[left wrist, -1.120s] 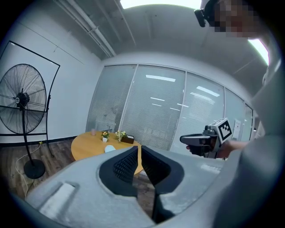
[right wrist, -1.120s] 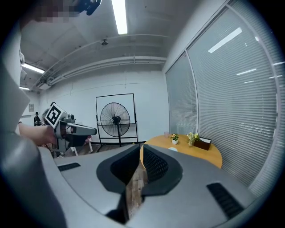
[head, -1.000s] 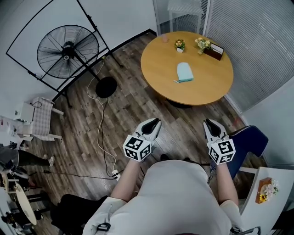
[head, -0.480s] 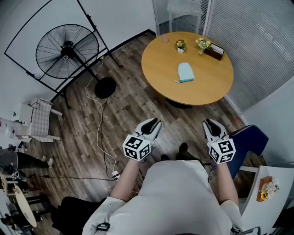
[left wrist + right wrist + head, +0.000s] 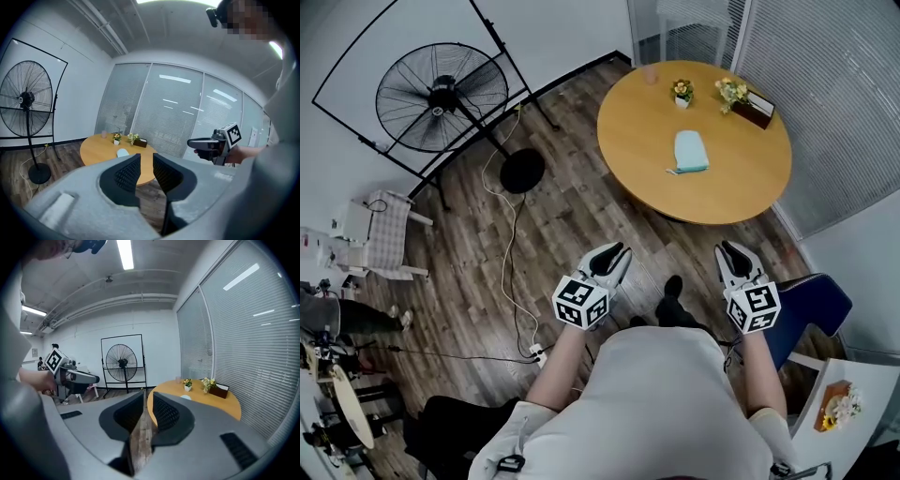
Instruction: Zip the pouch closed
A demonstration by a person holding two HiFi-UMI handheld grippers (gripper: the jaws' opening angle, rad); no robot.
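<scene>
Head view: against the frame a second ago, the round wooden counter [image 5: 712, 202] and all on it sit further right and a little higher, and a dark shoe [image 5: 673, 286] has come into sight on the plank floor between the two grippers. The left gripper [image 5: 617, 249] and the right gripper [image 5: 728, 249] are held at waist level much as before, both pointing toward the counter and well apart from it. The pale blue pouch [image 5: 691, 151] lies flat near the counter's middle. Its long axis runs from the far edge toward the near edge, slightly askew. A small tab sticks out at its near left corner, possibly the zip pull, but it is too small to be sure. Two little flower pots [image 5: 682, 92] and a brown box [image 5: 759, 110] stand by the far right edge, and a pink cup [image 5: 650, 73] stands by the far left edge. A standing fan [image 5: 442, 97] is off to the left on the floor.

Left gripper view: the jaws stand a narrow gap apart with nothing between them. Beyond them the pouch [image 5: 123, 152] rests on the counter [image 5: 96, 146], and the right gripper [image 5: 190, 143] floats at the right.

Right gripper view: its jaws are likewise narrowly parted and empty, with floorboards showing through the gap. The pouch [image 5: 186, 397] is a pale speck on the counter [image 5: 215, 401].
</scene>
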